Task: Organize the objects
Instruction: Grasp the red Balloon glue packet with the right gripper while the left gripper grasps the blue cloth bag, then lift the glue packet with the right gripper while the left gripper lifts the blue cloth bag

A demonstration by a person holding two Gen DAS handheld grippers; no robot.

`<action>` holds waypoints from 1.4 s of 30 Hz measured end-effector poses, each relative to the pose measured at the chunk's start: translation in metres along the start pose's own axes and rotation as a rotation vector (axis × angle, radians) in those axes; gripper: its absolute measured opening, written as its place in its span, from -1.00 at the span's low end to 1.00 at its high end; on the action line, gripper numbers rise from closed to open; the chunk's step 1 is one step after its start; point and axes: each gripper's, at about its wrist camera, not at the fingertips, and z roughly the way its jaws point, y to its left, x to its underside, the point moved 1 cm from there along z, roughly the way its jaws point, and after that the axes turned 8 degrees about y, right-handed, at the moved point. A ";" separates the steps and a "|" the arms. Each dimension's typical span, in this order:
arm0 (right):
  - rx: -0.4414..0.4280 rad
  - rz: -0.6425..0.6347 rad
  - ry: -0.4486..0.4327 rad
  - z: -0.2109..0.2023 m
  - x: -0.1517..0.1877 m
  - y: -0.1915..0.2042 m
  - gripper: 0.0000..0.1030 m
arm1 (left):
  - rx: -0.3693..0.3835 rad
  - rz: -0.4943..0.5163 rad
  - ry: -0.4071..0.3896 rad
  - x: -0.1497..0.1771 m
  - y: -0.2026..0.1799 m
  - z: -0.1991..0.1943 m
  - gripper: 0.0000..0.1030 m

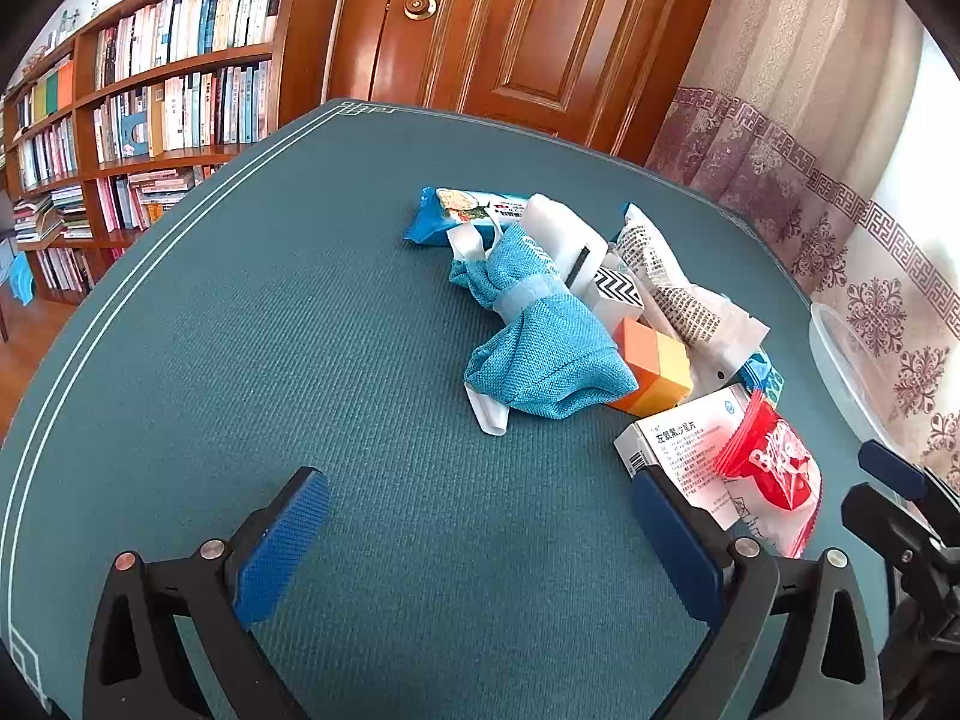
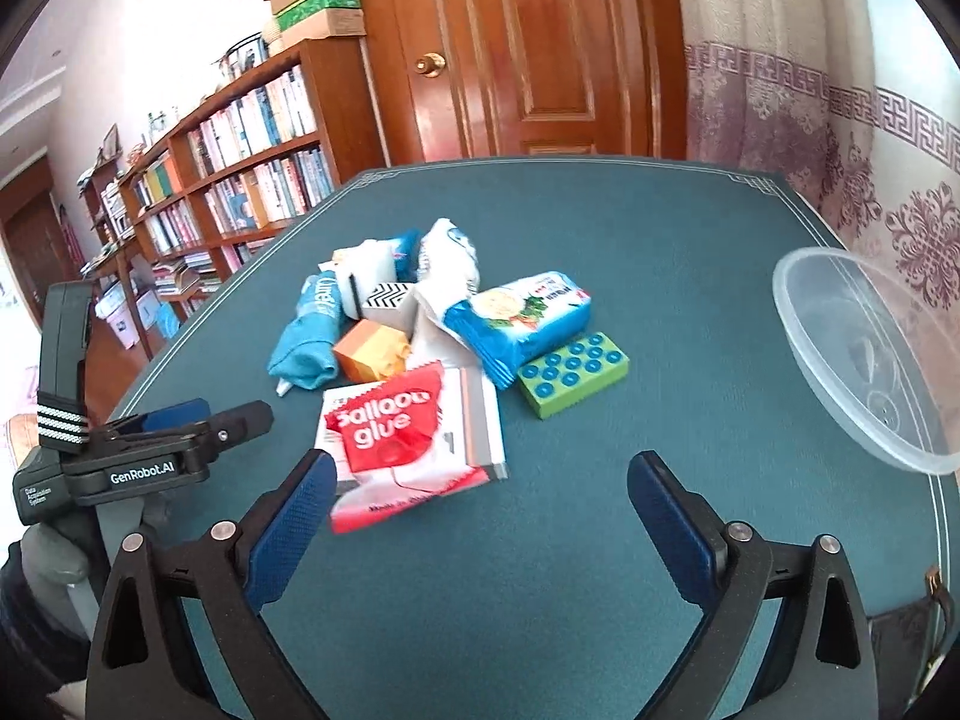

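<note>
Here, both hand-held grippers hang over a teal table mat (image 1: 252, 324) w/ nothing between their blue pads. The left gripper (image 1: 480, 546) has jaws spread wide, only bare mat in the gap; the right gripper (image 2: 480, 516) is likewise wide open and empty.

The clutter sits in one pile, center-right of the left wrist view and center of the right wrist view. In the right view a red "balloon glue" packet (image 2: 390, 420) lies on top of a white medicine box (image 2: 480, 420), just beyond the right gripper's left pad; the packet's lower edge nearly touches that pad. Behind it: an orange-yellow cube (image 2: 372, 351), a rolled blue cloth pouch (image 2: 309, 336) to its left, a small box w/ black-white zigzag print (image 2: 390, 300), a white crumpled packet (image 2: 447, 258), and a blue snack pack (image 2: 525, 315) leaning on a green block w/ blue studs (image 2: 573, 372).

A clear plastic bowl (image 2: 840, 360) stands apart at the right edge of the frame, empty as far as can be seen.

In the left view the pouch (image 1: 540, 336) overlaps the cube (image 1: 657, 369), and the medicine box (image 1: 684, 450) sits right by the left gripper's right pad.

Around: bookshelf (image 1: 150, 102) upper left, wooden door (image 1: 528, 24) top center, patterned curtain (image 1: 840, 180) right.
</note>
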 end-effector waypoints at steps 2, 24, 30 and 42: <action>-0.005 -0.044 0.016 0.010 -0.005 0.010 0.70 | -0.013 0.003 0.000 -0.001 -0.002 0.000 0.99; -0.059 -0.030 0.071 0.028 -0.003 0.004 -0.10 | -0.070 -0.016 0.002 -0.049 -0.026 0.010 0.98; -0.057 0.001 0.034 0.009 0.002 -0.006 -0.10 | -0.079 -0.055 0.036 -0.067 -0.028 0.029 0.85; -0.048 0.034 0.022 -0.002 0.010 -0.024 -0.10 | -0.072 -0.060 0.104 -0.070 -0.028 0.053 0.23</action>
